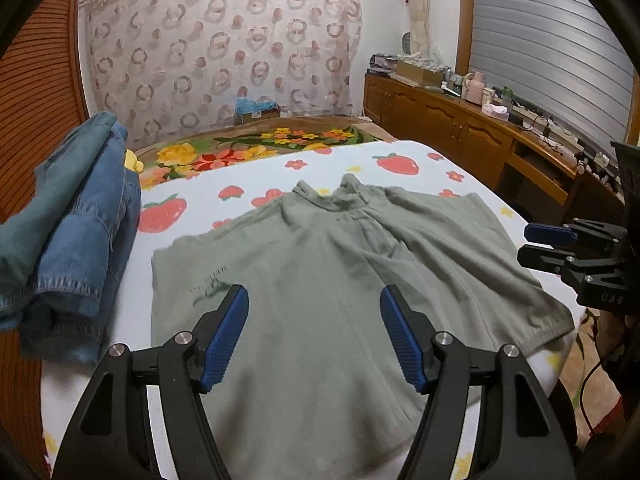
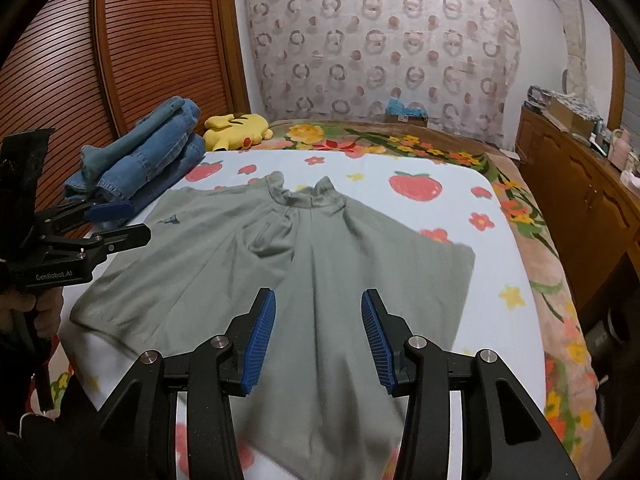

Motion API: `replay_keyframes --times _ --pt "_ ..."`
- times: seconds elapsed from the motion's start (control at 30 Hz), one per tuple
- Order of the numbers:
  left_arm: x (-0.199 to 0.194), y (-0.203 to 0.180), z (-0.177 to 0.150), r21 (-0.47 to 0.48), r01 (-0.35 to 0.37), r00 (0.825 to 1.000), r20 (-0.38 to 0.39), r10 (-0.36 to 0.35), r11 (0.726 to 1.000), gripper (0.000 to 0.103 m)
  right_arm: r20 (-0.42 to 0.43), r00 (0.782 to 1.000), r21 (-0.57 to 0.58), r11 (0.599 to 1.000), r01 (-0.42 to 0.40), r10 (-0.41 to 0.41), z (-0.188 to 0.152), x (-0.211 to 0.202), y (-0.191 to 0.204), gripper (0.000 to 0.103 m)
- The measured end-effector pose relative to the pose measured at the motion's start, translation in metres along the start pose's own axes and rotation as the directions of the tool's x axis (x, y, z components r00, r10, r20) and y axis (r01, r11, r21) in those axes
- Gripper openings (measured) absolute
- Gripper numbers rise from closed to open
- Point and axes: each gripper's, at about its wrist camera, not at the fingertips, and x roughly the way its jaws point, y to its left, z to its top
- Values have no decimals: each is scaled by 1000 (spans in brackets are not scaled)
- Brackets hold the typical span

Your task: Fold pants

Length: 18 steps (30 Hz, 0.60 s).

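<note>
Grey-green shorts [image 1: 320, 280] lie spread flat on the strawberry-print bed cover [image 1: 400, 160], both legs fanned out, the middle part bunched at the far end. My left gripper [image 1: 314, 300] is open and empty, hovering over the near part of the shorts. My right gripper [image 2: 318, 304] is open and empty too, above the same cloth [image 2: 312, 264]. The right gripper also shows at the right edge of the left wrist view [image 1: 538, 246], the left gripper at the left edge of the right wrist view [image 2: 124, 222]; both look open there.
A stack of folded denim [image 1: 72, 232] lies on the bed's left side, also in the right wrist view [image 2: 148, 160], with a yellow plush toy [image 2: 236, 130] beyond it. A wooden sideboard [image 1: 460, 128] with clutter runs along the right. A slatted wooden door [image 2: 152, 40] stands left.
</note>
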Motion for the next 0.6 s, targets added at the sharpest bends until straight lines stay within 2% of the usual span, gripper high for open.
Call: replay_keyframes --times 0.6 --pt "8 -38 -43 45 60 995 -83 -57 997 69 -102 990 131 986 108 -95 -54 -28 -22 47"
